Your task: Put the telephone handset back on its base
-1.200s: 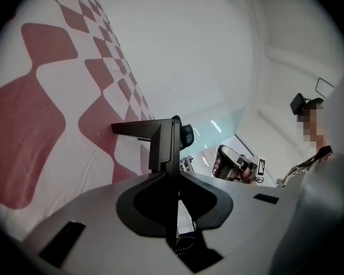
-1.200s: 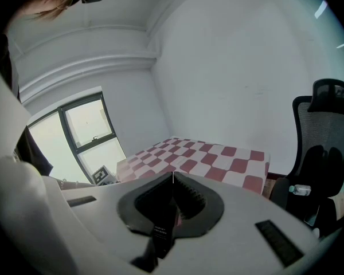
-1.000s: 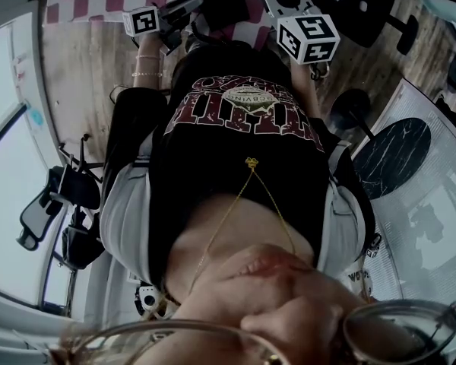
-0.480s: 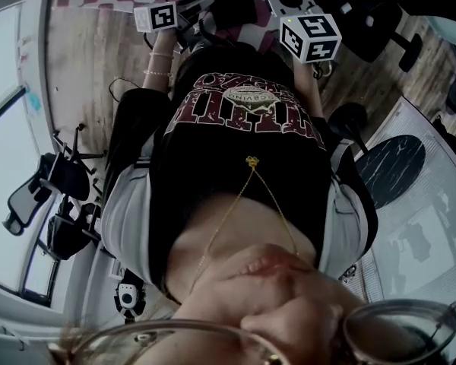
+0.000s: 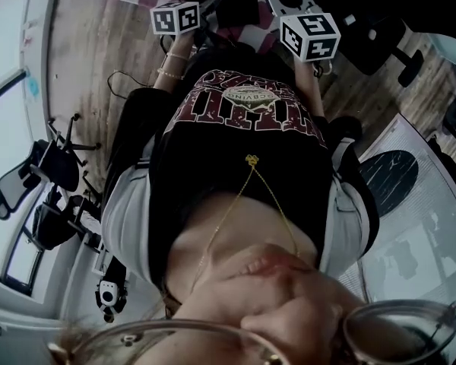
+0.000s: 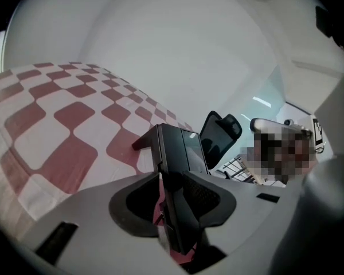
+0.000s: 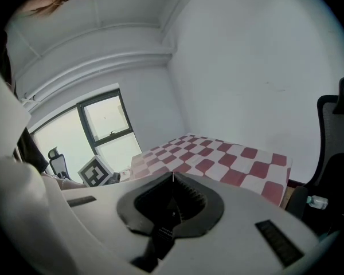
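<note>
Handset point(image 6: 172, 148) (glossy black) between left gripper's point(image 6: 173, 196) jaws, just opening.

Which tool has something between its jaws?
The left tool: the black handset stands between its jaws, which have just been opening. The right tool is shut and empty.

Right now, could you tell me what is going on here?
A person holds a gripper in each hand beside a red-and-white checked cloth. On the left gripper, the jaws have just been opening, with what looks like the black handset between them, so it seems to be letting go. The right gripper is shut and empty.
</note>
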Available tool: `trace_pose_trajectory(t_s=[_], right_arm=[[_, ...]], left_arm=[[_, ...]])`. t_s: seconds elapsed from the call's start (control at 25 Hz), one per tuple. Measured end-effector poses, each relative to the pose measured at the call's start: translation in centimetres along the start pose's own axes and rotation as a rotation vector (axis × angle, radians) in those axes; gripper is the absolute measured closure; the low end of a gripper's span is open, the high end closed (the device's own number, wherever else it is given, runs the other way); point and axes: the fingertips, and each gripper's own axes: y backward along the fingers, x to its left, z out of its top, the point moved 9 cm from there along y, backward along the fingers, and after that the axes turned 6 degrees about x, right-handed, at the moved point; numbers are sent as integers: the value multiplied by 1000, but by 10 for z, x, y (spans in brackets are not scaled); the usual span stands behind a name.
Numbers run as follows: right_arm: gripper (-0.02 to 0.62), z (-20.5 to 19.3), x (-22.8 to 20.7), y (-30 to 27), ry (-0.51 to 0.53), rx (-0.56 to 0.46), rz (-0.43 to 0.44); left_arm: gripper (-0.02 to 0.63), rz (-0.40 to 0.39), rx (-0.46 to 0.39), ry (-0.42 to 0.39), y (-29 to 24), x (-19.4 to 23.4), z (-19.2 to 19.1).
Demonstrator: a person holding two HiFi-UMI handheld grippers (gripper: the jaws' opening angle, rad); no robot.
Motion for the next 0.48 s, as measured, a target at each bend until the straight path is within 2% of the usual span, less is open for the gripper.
trace_pose_trajectory(t_s=[0.2,0.48], right_arm=[[574,-3,0,1,10,4,22],[574,-9,0,-1,19,23,43]], left_arm=[[465,127,-39,-82,1,-5,-6],[465,168,-64,-89,4,-9,-11]])
